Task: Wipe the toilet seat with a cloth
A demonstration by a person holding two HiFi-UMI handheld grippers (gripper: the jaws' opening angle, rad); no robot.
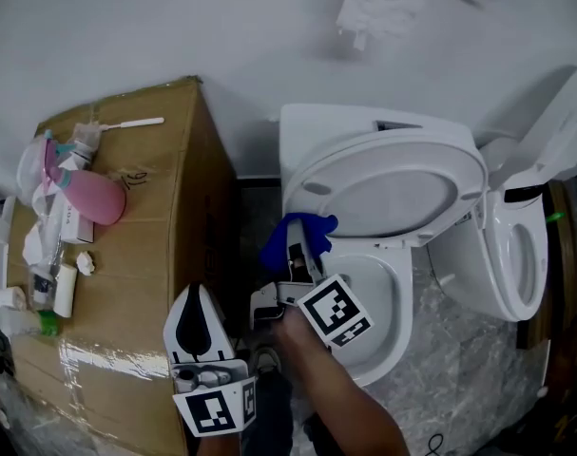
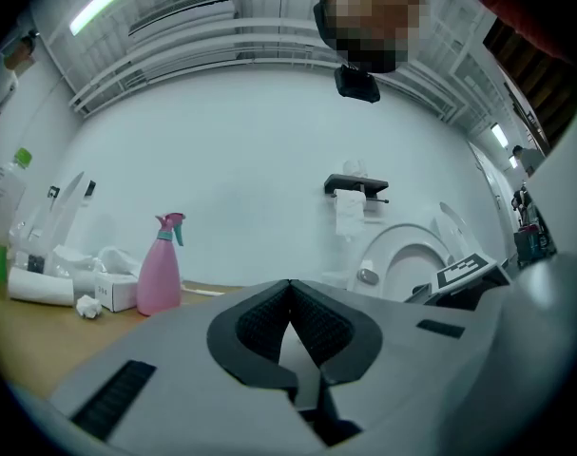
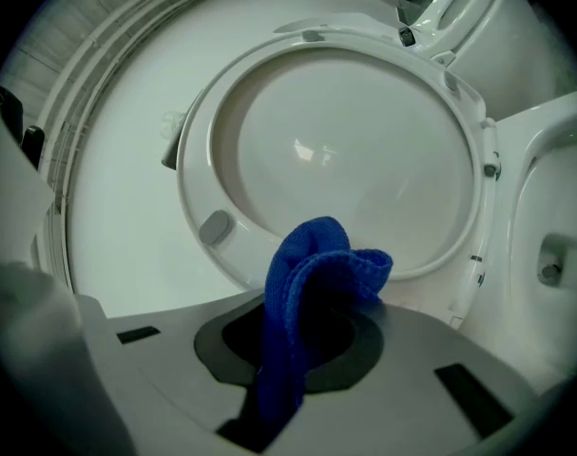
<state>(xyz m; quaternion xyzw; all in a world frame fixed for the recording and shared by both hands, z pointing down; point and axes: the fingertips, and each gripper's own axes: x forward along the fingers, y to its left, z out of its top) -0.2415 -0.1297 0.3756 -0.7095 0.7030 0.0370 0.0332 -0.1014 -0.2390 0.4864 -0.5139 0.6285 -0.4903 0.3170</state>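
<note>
The right tool [image 3: 307, 345] gripped the crumpled blue microfibre cloth [image 3: 317, 264] just before the raised white plastic toilet seat [image 3: 198, 160], contact unclear. The left tool [image 2: 290, 302] was closed, empty. Wiping was judged largely outstanding.

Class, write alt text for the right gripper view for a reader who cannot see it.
The right gripper pinches a bunched blue cloth in front of a white toilet's raised seat and lid, whose underside fills most of the view.

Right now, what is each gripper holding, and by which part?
Right gripper: shut on the blue cloth, pinched along a bunched fold, a loop sticking out past the jaws. Left gripper: shut, nothing held.
</note>
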